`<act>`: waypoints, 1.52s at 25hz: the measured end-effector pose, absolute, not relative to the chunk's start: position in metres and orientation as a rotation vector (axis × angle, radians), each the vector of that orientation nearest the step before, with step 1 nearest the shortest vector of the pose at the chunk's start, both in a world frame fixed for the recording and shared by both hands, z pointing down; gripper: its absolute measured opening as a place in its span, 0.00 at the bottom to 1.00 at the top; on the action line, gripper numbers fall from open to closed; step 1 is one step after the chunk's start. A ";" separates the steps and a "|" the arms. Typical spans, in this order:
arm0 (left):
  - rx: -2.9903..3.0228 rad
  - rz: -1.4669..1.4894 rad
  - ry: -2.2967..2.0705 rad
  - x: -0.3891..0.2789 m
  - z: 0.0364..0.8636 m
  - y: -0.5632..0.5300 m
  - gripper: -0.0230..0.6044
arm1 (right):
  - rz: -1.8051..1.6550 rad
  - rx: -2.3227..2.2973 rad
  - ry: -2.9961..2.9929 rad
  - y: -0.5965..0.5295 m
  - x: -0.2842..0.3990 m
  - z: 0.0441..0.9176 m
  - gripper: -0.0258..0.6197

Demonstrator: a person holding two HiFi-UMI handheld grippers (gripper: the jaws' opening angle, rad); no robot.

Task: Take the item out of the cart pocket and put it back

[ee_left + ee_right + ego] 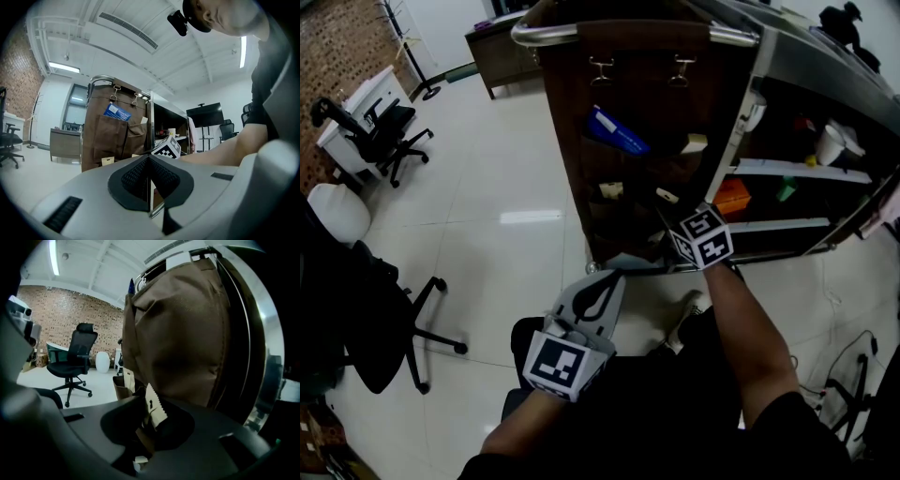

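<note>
A brown fabric organizer (628, 84) with pockets hangs on the end of the cart. My right gripper (671, 208) reaches into a low pocket, where a small cream packet (666, 195) shows. In the right gripper view the jaws (150, 414) hold that cream packet (154, 409) by its lower part; its serrated top edge sticks up against the brown cloth (183, 333). My left gripper (603, 279) hangs lower, away from the cart, shut and empty (149, 161). A blue packet (617, 131) sticks out of an upper pocket.
Other cream items sit in pockets (694, 143) (610, 190). The cart's side shelves hold an orange box (733, 199) and a white cup (831, 145). Office chairs stand at the left (389, 131) (366, 319). Cables lie on the floor at the right (853, 375).
</note>
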State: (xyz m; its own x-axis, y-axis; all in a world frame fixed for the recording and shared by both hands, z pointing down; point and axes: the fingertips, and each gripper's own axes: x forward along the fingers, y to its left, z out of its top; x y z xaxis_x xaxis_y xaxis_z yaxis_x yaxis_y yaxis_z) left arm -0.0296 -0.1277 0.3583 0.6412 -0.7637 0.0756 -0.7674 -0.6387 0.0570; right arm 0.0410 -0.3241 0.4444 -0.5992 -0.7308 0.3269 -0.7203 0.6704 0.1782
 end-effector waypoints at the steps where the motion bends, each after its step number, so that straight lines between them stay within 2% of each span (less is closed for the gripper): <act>1: 2.769 0.067 -1.295 -0.029 0.358 -0.127 0.04 | -0.042 1.146 -2.518 -0.323 0.041 0.440 0.16; 24: 2.782 0.053 -1.306 -0.027 0.348 -0.118 0.04 | -0.250 1.231 -2.646 -0.255 0.045 0.297 0.15; 38: 2.782 0.049 -1.319 -0.030 0.344 -0.117 0.04 | -0.285 1.211 -2.794 -0.175 0.050 0.226 0.15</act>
State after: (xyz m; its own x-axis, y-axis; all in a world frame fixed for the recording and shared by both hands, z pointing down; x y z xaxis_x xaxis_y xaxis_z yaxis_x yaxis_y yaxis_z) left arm -0.0297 -0.1168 0.3445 0.6327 -0.7724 0.0553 -0.7744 -0.6313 0.0426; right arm 0.0499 -0.1750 0.2264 -0.6835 -0.7299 0.0025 -0.7144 0.6697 0.2030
